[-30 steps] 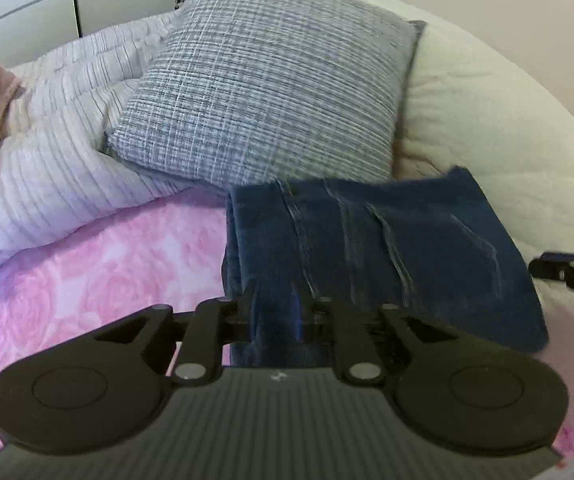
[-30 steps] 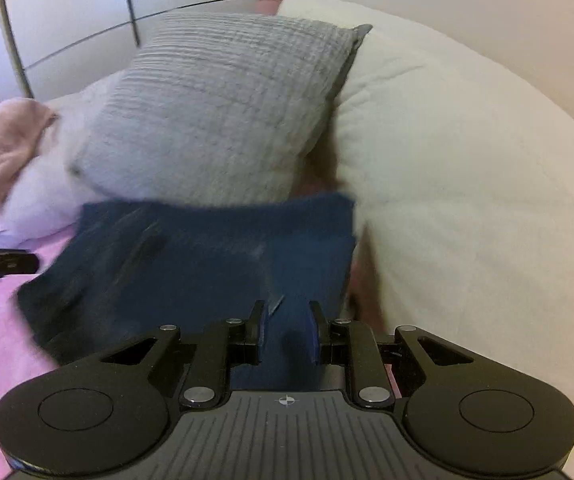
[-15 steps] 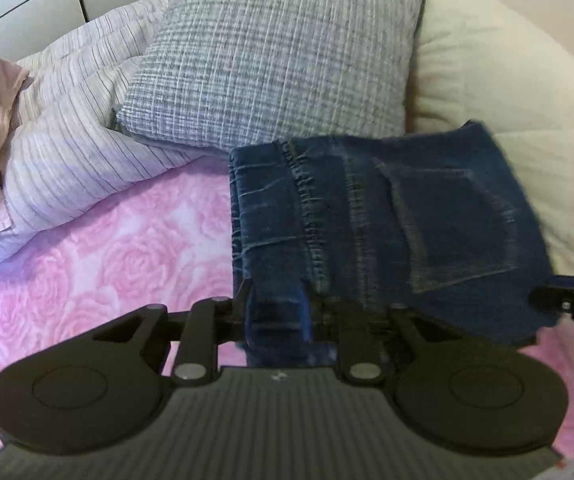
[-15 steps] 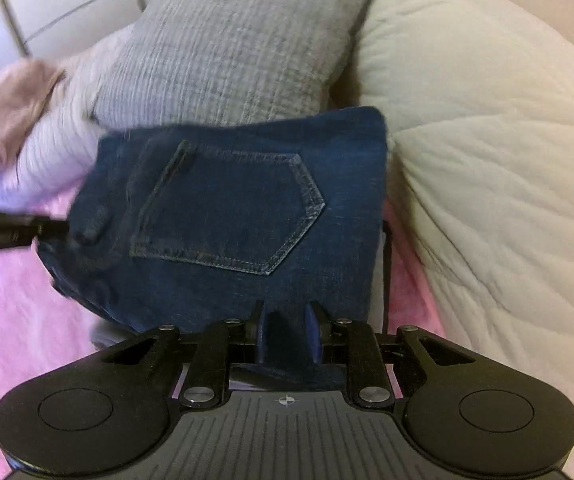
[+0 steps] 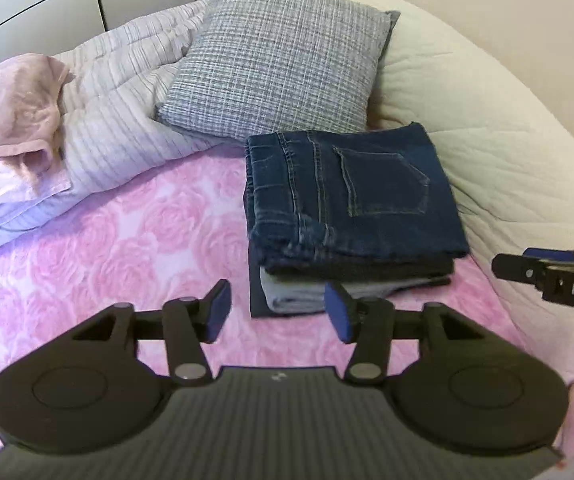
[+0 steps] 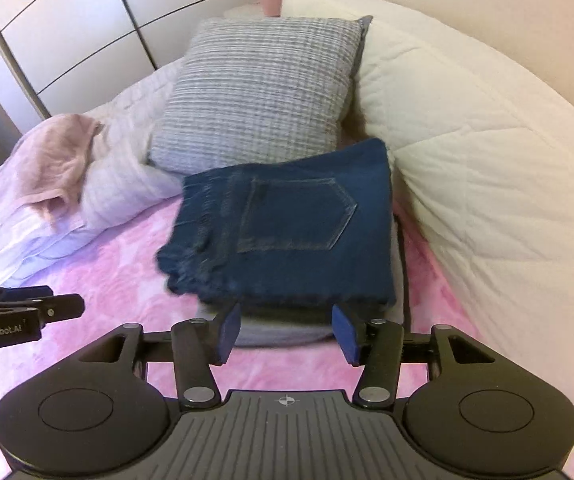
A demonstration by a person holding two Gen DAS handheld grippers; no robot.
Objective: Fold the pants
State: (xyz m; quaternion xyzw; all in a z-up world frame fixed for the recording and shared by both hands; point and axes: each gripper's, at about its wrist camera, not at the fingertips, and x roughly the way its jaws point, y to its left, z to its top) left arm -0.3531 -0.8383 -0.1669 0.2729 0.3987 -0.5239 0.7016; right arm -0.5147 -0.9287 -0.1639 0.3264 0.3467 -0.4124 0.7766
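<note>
Honestly the fold looks basically done: both the left gripper (image 5: 278,312) and the right gripper (image 6: 286,332) have their jaws spread wide and empty, just short of the stack. Straight ahead of them the folded jeans (image 5: 351,196) sit on top of other folded clothes (image 5: 299,296) on the pink bed cover (image 5: 127,240). Main risk I'd guess: a jaw clips the frayed near edge while backing away and drags the top layer crooked. Long axis runs away from the jaws, pocket up, far edge toward the grey pillow (image 5: 283,64).
</note>
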